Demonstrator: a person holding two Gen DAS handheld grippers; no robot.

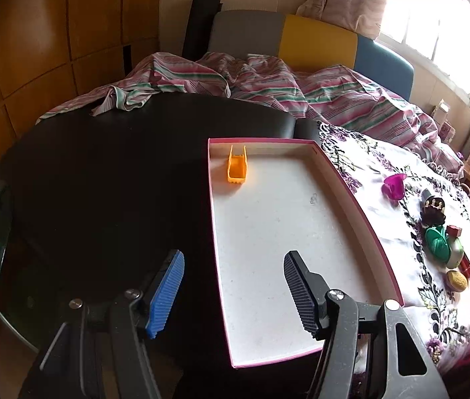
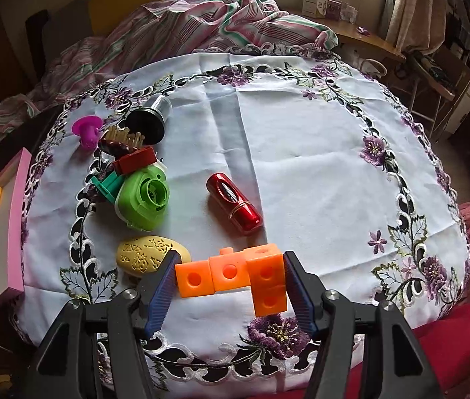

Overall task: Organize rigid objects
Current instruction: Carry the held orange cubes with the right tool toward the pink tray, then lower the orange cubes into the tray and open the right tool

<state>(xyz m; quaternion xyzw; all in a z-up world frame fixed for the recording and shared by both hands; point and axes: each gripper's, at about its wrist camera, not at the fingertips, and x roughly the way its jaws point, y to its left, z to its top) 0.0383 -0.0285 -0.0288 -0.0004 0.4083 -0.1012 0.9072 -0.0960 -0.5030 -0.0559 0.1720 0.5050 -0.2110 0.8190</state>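
My right gripper (image 2: 231, 266) is shut on an L-shaped orange block of linked cubes (image 2: 231, 274), its pads against both ends, low over the embroidered white cloth (image 2: 301, 153). Beyond it lie a red metallic case (image 2: 235, 202), a yellow oval piece (image 2: 148, 254), a green round-mouthed housing (image 2: 143, 196) and a pile with a dark red block (image 2: 135, 161), a black-and-silver cap (image 2: 150, 121) and a magenta piece (image 2: 87, 131). My left gripper (image 1: 233, 266) stands open and empty over the near left edge of the pink-rimmed white box (image 1: 334, 179). An orange scoop-shaped piece (image 1: 236, 166) lies in its far left corner.
The box sits partly on a black tabletop (image 1: 102, 183), beside the cloth. A striped bedsheet (image 1: 268, 83) is heaped behind the table. A wooden desk (image 2: 361, 33) with cartons stands at the far right, and red fabric (image 2: 450, 339) lies at the near right.
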